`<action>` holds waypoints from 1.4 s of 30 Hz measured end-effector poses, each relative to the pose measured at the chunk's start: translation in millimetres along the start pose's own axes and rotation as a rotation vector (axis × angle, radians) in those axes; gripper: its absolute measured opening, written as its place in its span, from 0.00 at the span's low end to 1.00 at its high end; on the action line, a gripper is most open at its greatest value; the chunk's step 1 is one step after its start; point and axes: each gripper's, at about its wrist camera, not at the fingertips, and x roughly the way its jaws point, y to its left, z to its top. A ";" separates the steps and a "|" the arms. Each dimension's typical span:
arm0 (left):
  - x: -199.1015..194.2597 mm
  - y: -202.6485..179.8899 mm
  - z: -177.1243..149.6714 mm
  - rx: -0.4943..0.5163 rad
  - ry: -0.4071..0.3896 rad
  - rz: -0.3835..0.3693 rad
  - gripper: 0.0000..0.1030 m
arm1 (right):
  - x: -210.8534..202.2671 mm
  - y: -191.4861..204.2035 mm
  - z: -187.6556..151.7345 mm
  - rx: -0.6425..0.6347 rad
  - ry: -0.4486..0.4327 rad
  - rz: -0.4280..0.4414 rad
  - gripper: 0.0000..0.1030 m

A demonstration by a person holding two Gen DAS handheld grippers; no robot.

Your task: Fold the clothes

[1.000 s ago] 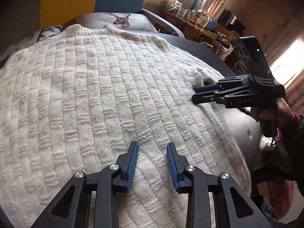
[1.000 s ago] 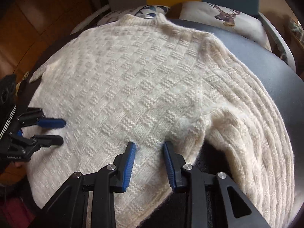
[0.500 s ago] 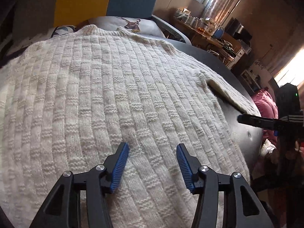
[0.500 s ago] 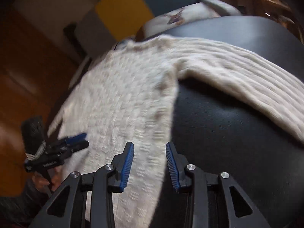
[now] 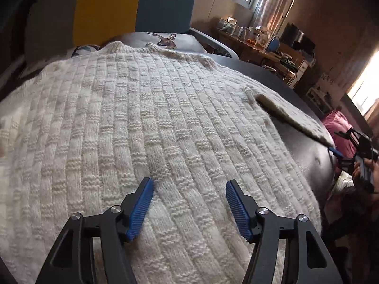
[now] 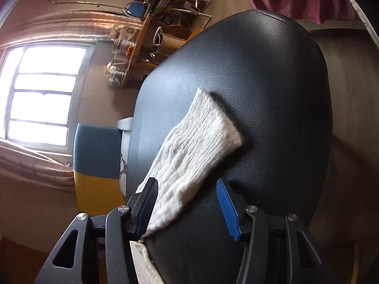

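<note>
Your cream sweater point(image 5: 146, 123) lies flat on the black leather table point(image 6: 272, 75), collar pointing away from you toward the deer cushion point(image 5: 165, 40), its long axis running from hem to neck. The knit is chunky, in raised basket-weave blocks. Your left gripper point(image 5: 188, 203) hovers spread wide over the lower body. Your right gripper point(image 6: 188, 206) is also spread, around the ribbed sleeve point(image 6: 196, 146), whose cuff end points away across the table.
</note>
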 end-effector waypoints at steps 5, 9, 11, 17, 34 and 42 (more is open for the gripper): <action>5.5 -1.2 5.7 -0.021 0.016 -0.010 0.77 | 18.0 10.3 -2.6 0.000 -0.054 -0.033 0.49; 4.8 3.4 8.3 -0.053 0.031 -0.038 0.78 | 29.4 17.8 -0.5 -0.006 -0.064 -0.079 0.45; 3.5 7.5 10.6 -0.082 0.041 -0.062 0.78 | 35.8 21.6 0.9 -0.044 -0.081 -0.120 0.29; 1.4 12.0 42.2 -0.154 0.096 -0.167 0.77 | 67.5 68.4 -14.1 -0.477 -0.058 -0.242 0.10; 176.9 -241.7 211.1 -0.133 0.452 -0.672 0.78 | 104.8 96.7 -47.4 -0.902 0.217 -0.203 0.07; 233.5 -311.9 205.7 -0.016 0.535 -0.598 0.76 | 96.6 85.2 -38.5 -0.845 0.251 -0.114 0.07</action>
